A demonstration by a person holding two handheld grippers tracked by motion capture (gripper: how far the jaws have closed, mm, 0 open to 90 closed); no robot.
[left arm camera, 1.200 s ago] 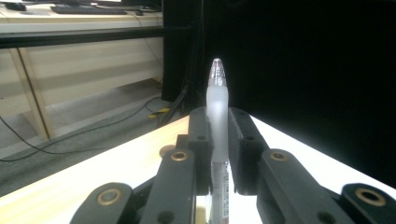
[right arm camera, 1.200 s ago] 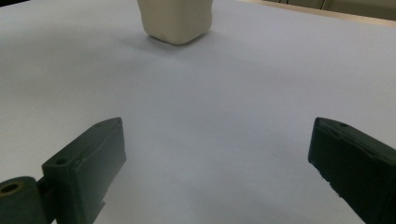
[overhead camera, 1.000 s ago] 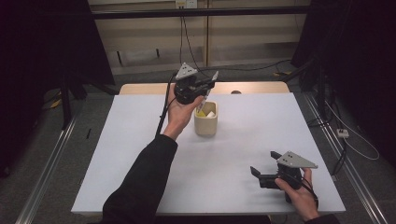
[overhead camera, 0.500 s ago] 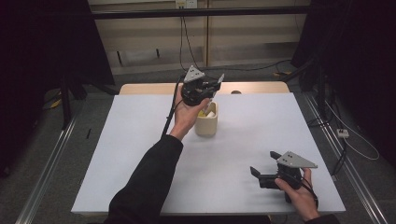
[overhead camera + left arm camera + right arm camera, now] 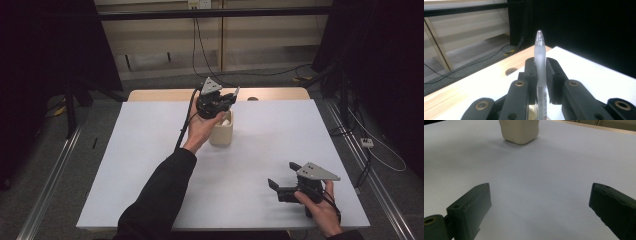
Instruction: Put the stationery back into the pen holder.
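The left arm reaches forward across the white counter (image 5: 150, 165), its dark sleeve running up from the bottom edge of the high view. The left hand (image 5: 200, 131) carries the left hand-held gripper (image 5: 231, 96) raised just above a cream cup (image 5: 222, 133), its grey three-cornered plate on top and its cable trailing down beside the wrist. In the left gripper view its jaws stand narrow, clamped on a pen (image 5: 539, 65) that rises upright between them. The right hand (image 5: 320, 207) rests low near the front right corner of the counter, holding the right hand-held gripper (image 5: 283, 176) level and aimed toward the middle of the counter. In the right gripper view that gripper (image 5: 541, 202) has its jaws spread wide with only bare counter between them.

The pen has a frosted, see-through barrel with a rounded clear end pointing up past the jaw tips; its lower part runs down between the jaws toward the cup below. The cup is a plain cream, squarish container with rounded corners, standing upright toward the far middle of the counter, well apart from the right hand-held gripper; its base also appears at the top of the right gripper view (image 5: 520, 131).

Compared with a second ago, the left hand-held gripper has shifted toward the far edge of the counter, now sitting over the cup's far rim. The yellow thing seen earlier at the cup's mouth is now hidden behind the hand. The right hand and the cup lie as before.
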